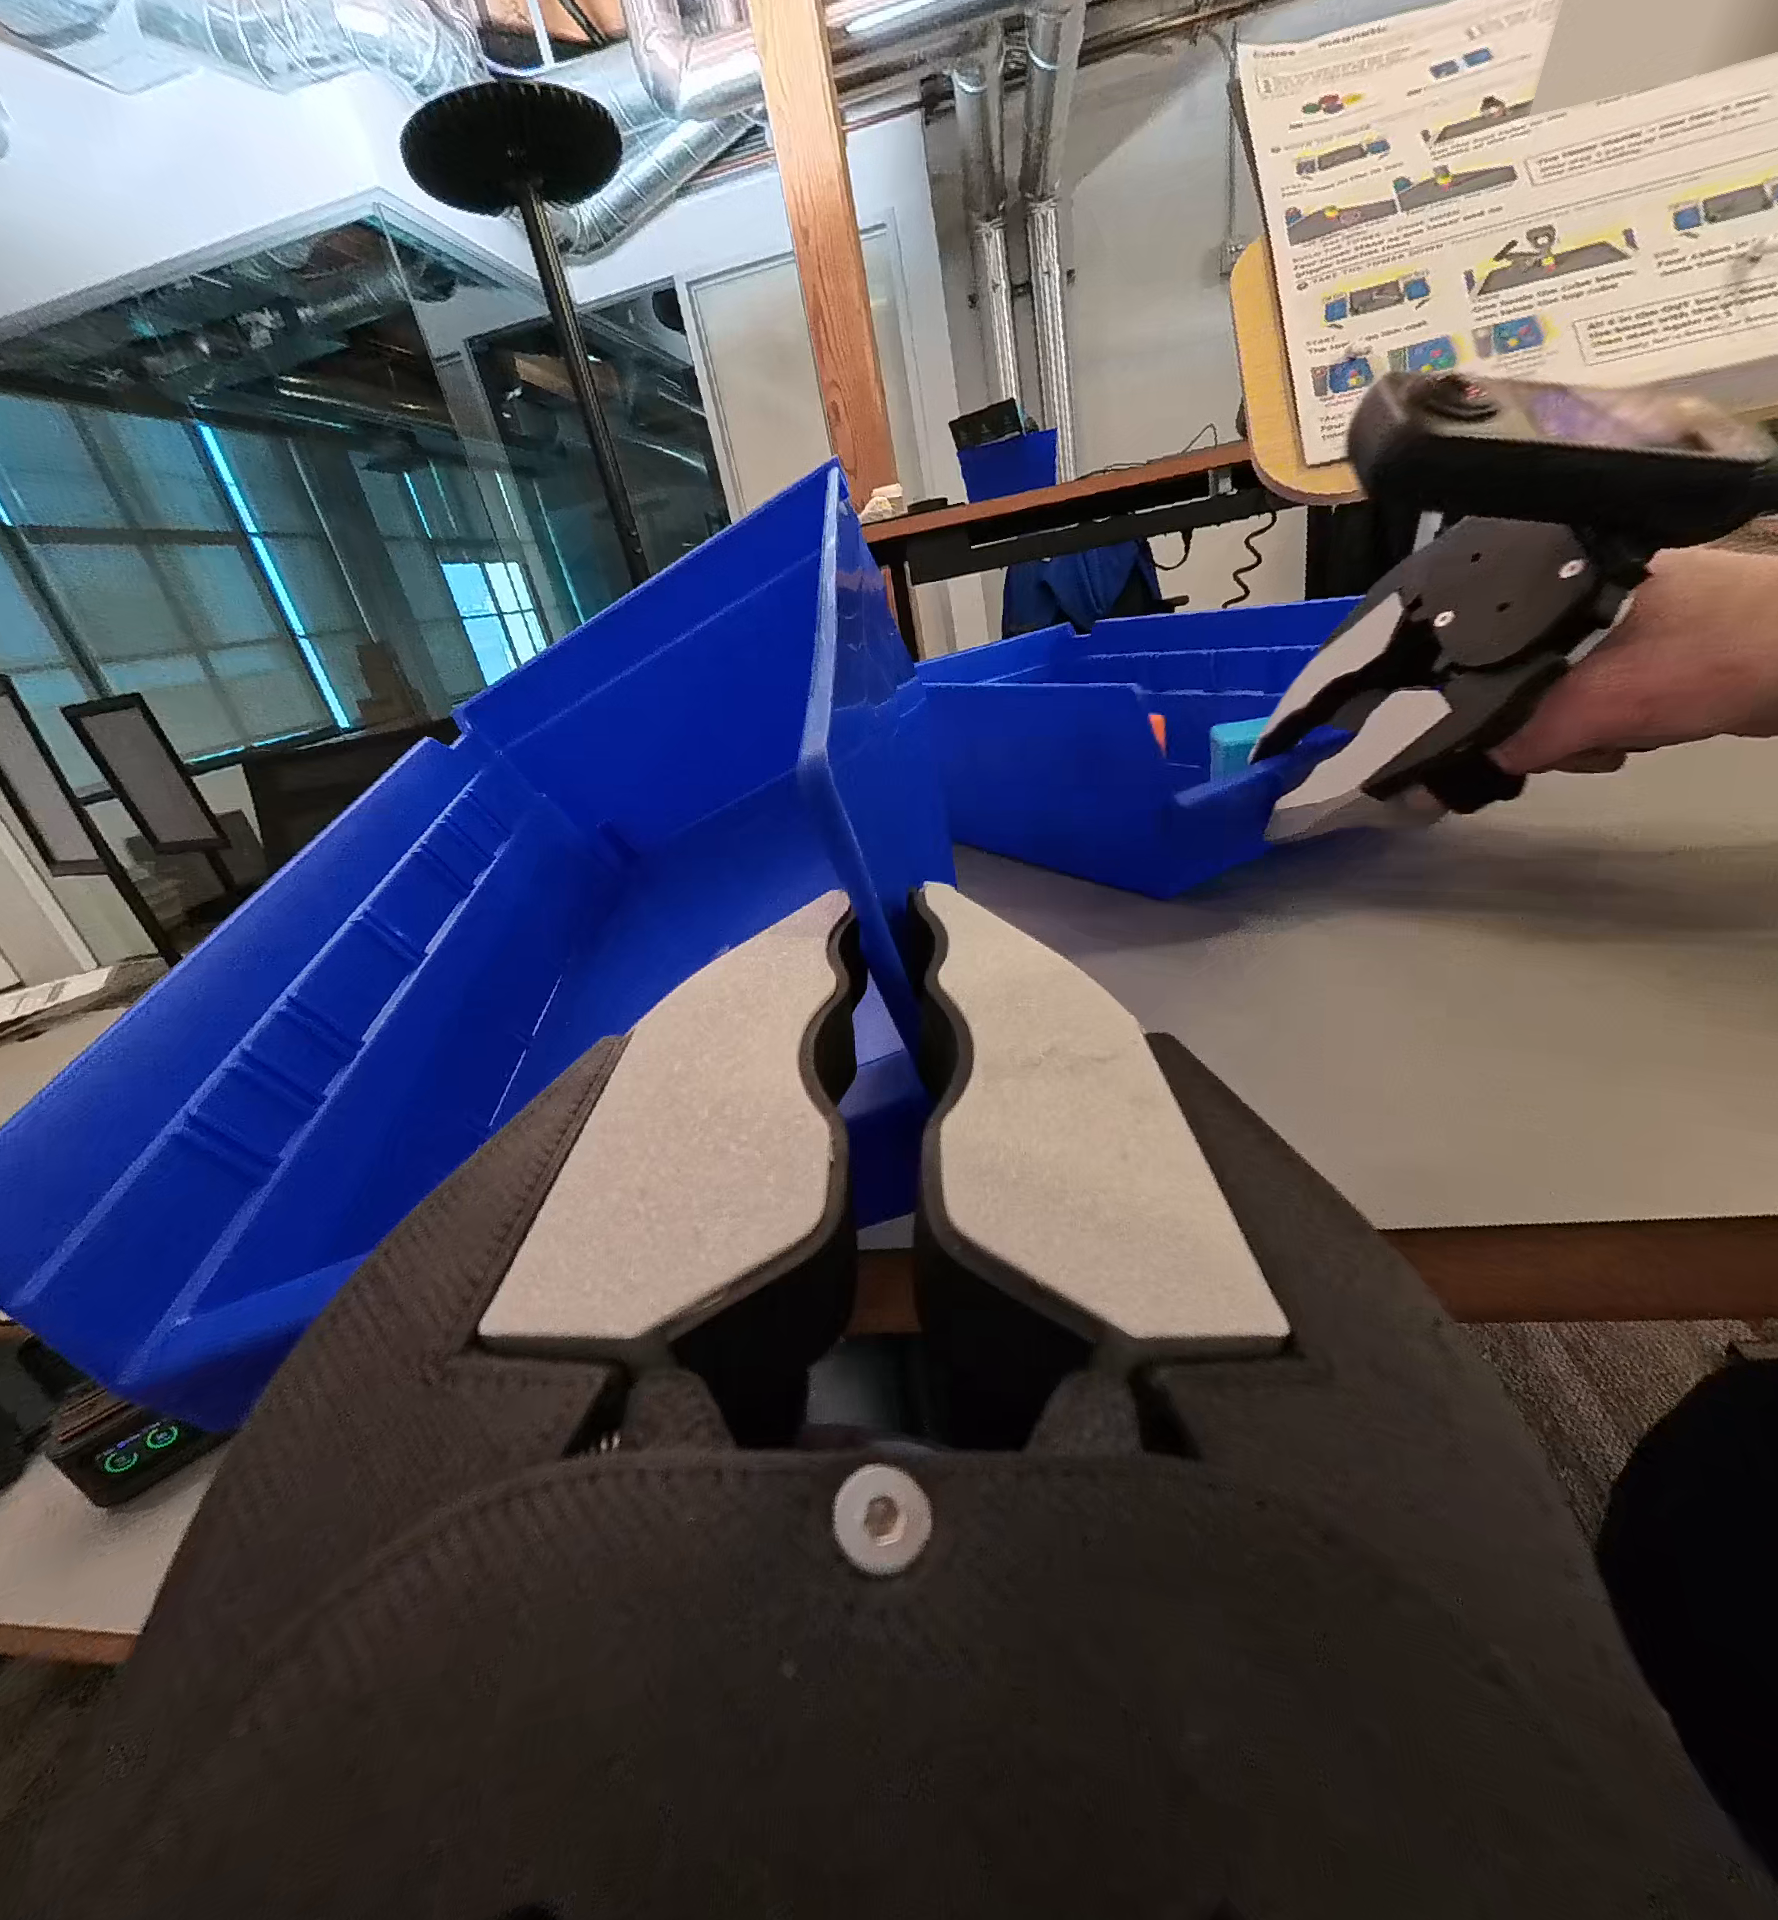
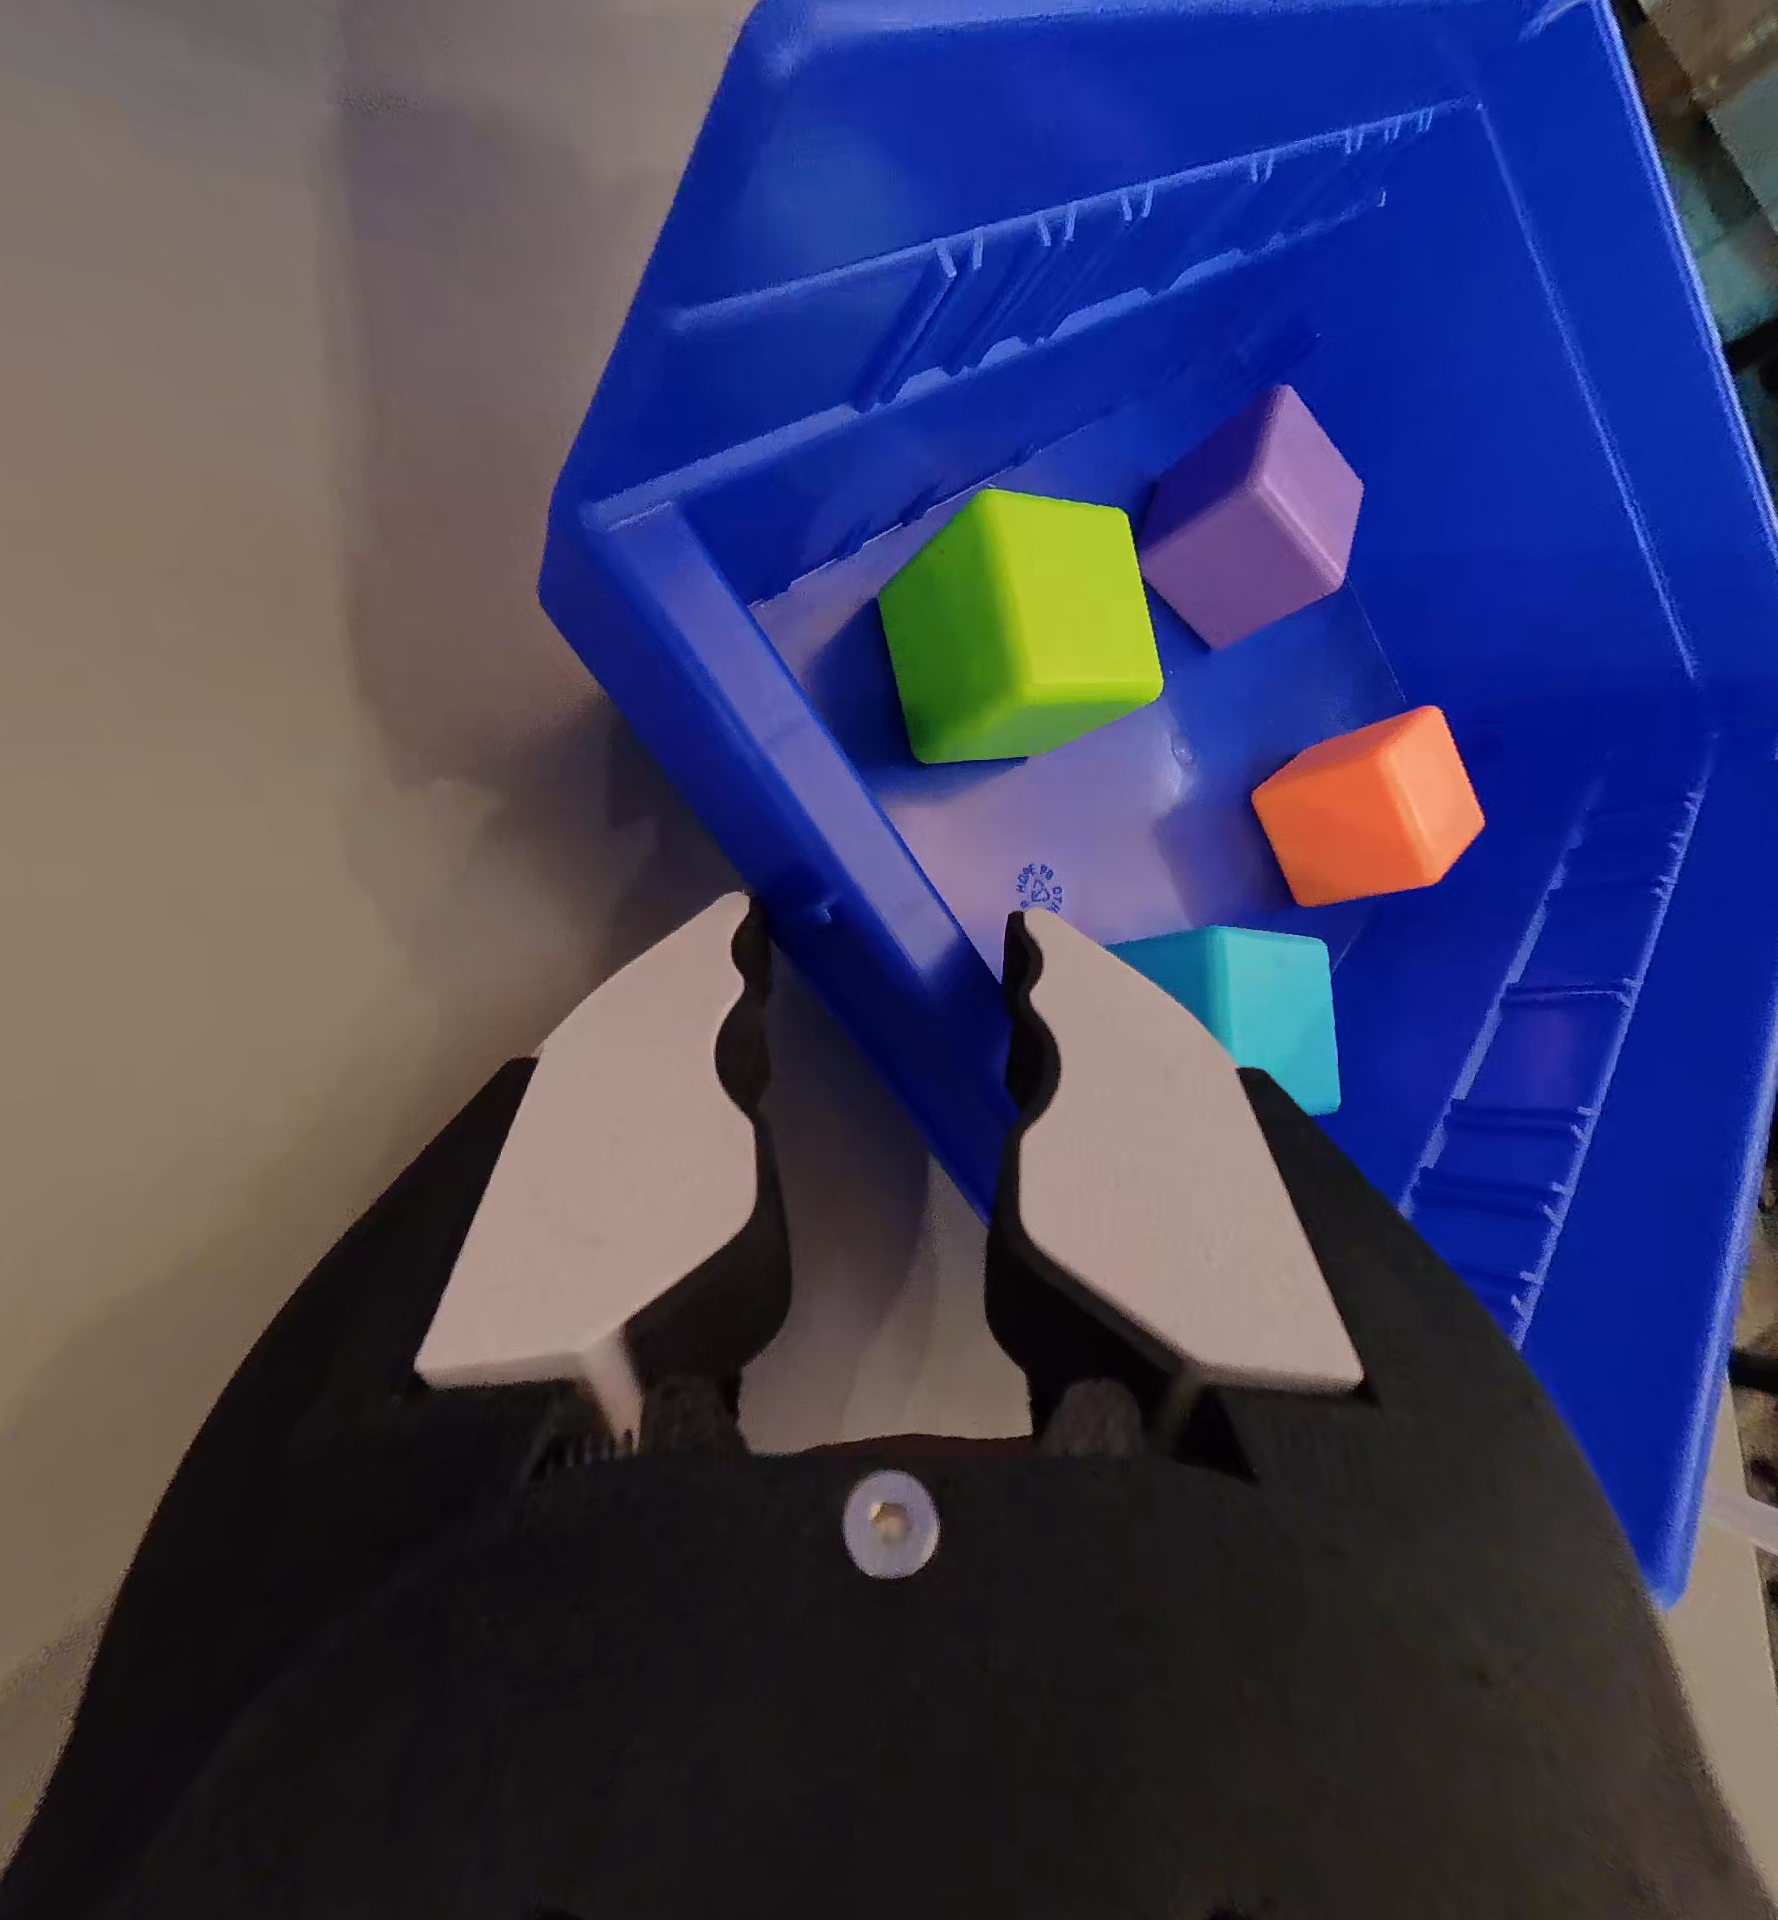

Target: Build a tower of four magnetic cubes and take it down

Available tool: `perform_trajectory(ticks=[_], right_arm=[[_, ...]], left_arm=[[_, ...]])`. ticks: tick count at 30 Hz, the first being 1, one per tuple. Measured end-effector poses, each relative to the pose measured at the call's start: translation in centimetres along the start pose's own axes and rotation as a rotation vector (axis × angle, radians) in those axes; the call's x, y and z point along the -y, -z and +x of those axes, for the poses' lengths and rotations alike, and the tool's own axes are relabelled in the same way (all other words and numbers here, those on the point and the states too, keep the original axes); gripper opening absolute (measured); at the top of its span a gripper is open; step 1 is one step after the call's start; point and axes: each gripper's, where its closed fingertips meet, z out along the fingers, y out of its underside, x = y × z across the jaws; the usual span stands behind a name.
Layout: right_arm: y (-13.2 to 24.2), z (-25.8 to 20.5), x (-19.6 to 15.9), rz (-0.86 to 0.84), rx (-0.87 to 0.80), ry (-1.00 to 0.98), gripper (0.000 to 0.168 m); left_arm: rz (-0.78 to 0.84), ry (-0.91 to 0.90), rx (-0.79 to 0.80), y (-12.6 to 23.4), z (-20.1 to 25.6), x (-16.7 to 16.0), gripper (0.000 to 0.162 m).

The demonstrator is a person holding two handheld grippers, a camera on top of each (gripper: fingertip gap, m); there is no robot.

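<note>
Two blue plastic bins are showing in the left wrist view. The left tool (image 1: 883,914) is pinching the thin side wall of the empty blue plastic bin (image 1: 552,831), its grey fingers (image 1: 719,1122) pressing on either side of that wall, and the bin is tilting up off the grey desk (image 1: 1436,1039) toward 10 o'clock. At 2 o'clock from it, the second blue plastic bin (image 1: 1072,769) is sitting on the desk, with a turquoise cube (image 1: 1233,746) and a sliver of an orange cube (image 1: 1158,732) peeking over its low front edge. The right tool (image 1: 1280,779), held in a bare hand (image 1: 1674,665), is reaching that bin's front lip from 3 o'clock. A printed instruction sheet (image 1: 1550,208) is standing on a wooden board at 1 o'clock.

In the right wrist view, the right tool (image 2: 880,925) is standing partly open, its two fingers straddling the front wall of the blue bin (image 2: 760,717): one finger (image 2: 636,1122) outside over the desk (image 2: 189,623), the other (image 2: 1145,1143) inside. Whether the pads are touching that wall I cannot tell. Four smooth magnetic cubes are lying loose on the bin floor, none stacked. The lime-green cube (image 2: 1020,623) is sitting at 12 o'clock from the tool tips, the purple cube (image 2: 1254,514) touching or just beside it at 1 o'clock, the orange cube (image 2: 1368,805) apart at 2 o'clock, and the turquoise cube (image 2: 1249,1008) just beside the inner finger at 3 o'clock.
</note>
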Motion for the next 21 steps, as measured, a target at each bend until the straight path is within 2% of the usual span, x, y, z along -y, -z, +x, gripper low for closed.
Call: perform_trajectory(ticks=[21], right_arm=[[-9.3, 6.6, 4.6, -0.191, -0.214, -0.253, 0.044]], left_arm=[[0.019, 0.015, 0.016, 0.5, -0.5, -0.1, 0.006]])
